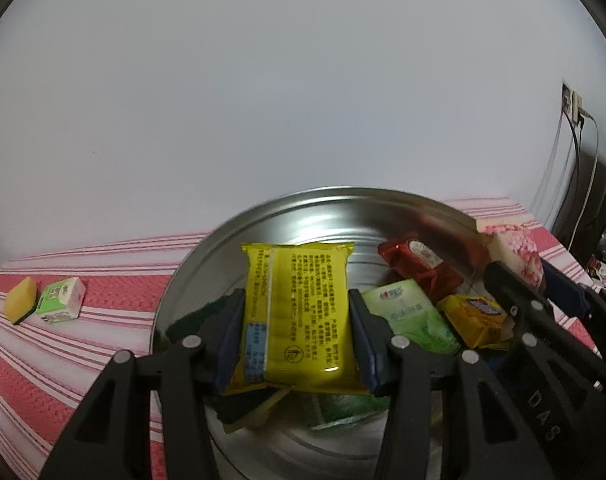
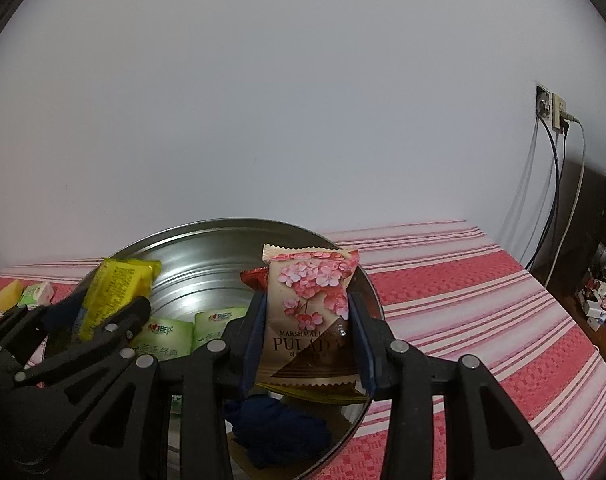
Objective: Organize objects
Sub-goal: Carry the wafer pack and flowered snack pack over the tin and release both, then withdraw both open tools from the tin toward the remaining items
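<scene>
My left gripper (image 1: 297,336) is shut on a yellow snack packet (image 1: 297,312) and holds it over a round metal basin (image 1: 335,196). My right gripper (image 2: 307,338) is shut on a pink flowered marshmallow packet (image 2: 309,312) over the same basin's (image 2: 207,226) right side. The basin holds a red packet (image 1: 419,266), green tissue packs (image 1: 411,314), a small yellow packet (image 1: 473,320), a dark blue cloth (image 2: 279,430) and a dark sponge. The left gripper with its yellow packet (image 2: 115,292) shows at the left of the right wrist view.
The table has a red and white striped cloth (image 2: 483,300). A yellow sponge (image 1: 21,305) and a small green and white carton (image 1: 61,300) lie at the far left. A white wall is behind, with a socket and cables (image 2: 555,116) at the right. Clutter lies beyond the right edge.
</scene>
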`<state>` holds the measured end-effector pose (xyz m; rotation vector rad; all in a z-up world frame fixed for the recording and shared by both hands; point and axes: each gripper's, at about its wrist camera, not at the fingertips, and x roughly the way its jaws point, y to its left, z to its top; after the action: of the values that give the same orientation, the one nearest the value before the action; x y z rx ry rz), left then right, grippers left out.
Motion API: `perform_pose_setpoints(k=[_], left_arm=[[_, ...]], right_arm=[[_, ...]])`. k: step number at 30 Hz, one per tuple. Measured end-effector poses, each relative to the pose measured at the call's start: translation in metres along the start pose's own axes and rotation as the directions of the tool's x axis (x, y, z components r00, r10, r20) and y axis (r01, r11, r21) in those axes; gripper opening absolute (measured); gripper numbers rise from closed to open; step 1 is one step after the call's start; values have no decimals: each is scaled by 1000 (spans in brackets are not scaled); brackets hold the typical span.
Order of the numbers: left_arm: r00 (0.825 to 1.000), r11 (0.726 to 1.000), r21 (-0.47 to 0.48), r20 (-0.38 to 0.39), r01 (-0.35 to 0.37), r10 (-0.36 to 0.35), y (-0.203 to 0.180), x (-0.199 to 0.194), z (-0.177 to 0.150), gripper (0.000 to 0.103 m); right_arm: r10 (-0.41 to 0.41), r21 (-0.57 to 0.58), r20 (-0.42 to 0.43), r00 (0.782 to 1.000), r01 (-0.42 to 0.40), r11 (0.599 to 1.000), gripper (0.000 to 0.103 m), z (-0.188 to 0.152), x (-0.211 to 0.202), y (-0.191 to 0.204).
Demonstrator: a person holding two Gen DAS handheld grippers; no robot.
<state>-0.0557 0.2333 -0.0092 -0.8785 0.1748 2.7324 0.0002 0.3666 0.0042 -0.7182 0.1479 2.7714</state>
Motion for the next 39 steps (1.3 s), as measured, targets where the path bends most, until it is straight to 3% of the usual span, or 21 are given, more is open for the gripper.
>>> perform_pose_setpoints(k=[2,5,8,12,14,24,29,39], left_arm=[[1000,1000,-5,2,0,0,1,-3,2,66],[998,998,-7,22,-58,58,1,-5,5,83],[994,995,-31,59,-95,97,8,-15,10,101],[991,995,-58,96,-87,92,18,-28,11,103],[990,994,-57,99,-91,97,20,-28,9,103],[982,988,-63,121,-138,145,36,-33,-8,103],[981,988,-61,127,-142,149,44,-32,-8,103],[977,987,-65,150,-146,154,60,-31,-16,103]], right_arm=[[15,3,-9,1000,-15,1000,43,-1,2,0],[16,15,0,1000,-16,1000,44,-1,0,-1],[25,54,27,999,-27,998,51,1,-6,-6],[23,112,86,996,-32,993,78,1,-16,-14],[31,122,113,993,-45,992,82,0,-21,-16],[7,63,224,974,-21,998,85,-7,-35,-1],[16,111,243,970,-45,993,87,-11,-42,-2],[-16,59,277,961,0,998,87,-17,-51,17]])
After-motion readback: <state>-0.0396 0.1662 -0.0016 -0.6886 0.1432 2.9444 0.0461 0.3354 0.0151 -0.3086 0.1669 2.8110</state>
